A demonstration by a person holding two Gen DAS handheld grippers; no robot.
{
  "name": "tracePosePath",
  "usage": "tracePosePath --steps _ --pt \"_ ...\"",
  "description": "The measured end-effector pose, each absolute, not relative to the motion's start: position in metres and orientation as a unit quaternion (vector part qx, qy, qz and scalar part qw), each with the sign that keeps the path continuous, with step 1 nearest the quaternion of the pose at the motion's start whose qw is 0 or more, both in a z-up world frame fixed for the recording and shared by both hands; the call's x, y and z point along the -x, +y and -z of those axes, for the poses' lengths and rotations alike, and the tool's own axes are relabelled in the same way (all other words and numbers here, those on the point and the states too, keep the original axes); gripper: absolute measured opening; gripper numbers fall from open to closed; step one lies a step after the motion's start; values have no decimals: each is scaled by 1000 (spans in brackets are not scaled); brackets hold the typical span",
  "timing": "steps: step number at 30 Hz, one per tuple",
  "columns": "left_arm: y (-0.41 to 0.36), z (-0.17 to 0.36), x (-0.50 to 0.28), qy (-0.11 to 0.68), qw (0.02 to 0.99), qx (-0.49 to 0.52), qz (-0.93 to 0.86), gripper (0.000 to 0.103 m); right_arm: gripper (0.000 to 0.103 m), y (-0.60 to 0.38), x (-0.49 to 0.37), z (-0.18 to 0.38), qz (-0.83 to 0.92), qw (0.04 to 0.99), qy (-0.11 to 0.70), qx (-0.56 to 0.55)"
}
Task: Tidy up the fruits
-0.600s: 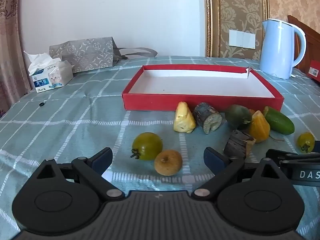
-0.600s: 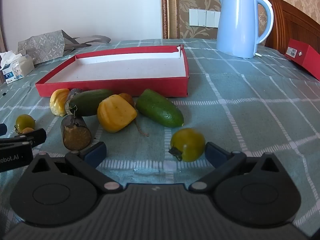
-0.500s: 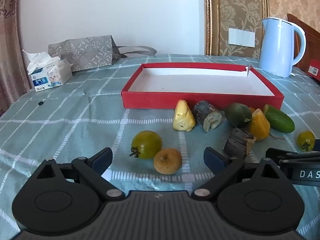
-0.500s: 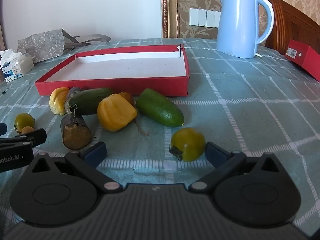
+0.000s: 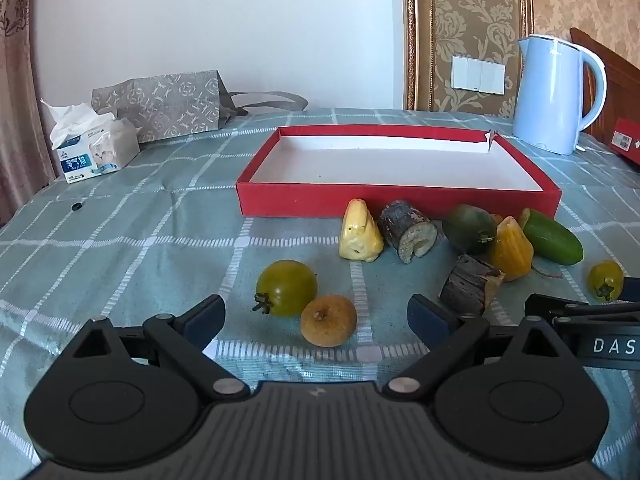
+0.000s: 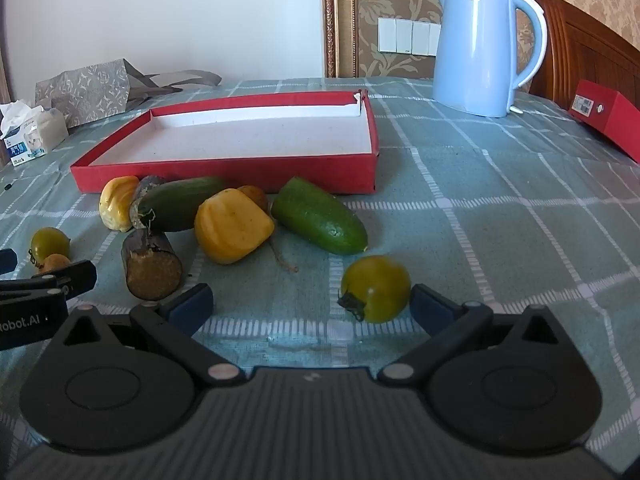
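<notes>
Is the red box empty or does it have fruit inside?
Empty. The red box shows only its bare white floor, and the fruits all lie on the tablecloth in front of it.

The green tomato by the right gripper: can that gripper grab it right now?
Probably yes. The right gripper is open, and the green tomato sits just ahead near its right finger, with nothing between them on the tablecloth.

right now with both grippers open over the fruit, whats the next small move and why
Probably ease the right gripper forward and close on the green tomato. It sits just ahead between the open jaws, clear of the other fruit, and the red tray behind holds no fruit.
</notes>
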State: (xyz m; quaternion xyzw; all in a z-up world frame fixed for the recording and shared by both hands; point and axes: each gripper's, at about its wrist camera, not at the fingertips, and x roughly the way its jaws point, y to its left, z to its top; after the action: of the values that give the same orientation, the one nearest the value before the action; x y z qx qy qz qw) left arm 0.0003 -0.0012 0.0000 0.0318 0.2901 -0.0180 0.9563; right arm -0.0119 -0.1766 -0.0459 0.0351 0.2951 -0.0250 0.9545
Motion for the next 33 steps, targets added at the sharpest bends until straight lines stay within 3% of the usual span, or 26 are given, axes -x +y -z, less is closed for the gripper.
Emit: tracePosePath --steps 33 --pt "5 2 -2 305 952 2 25 98 103 -176 9 46 25 954 298 -30"
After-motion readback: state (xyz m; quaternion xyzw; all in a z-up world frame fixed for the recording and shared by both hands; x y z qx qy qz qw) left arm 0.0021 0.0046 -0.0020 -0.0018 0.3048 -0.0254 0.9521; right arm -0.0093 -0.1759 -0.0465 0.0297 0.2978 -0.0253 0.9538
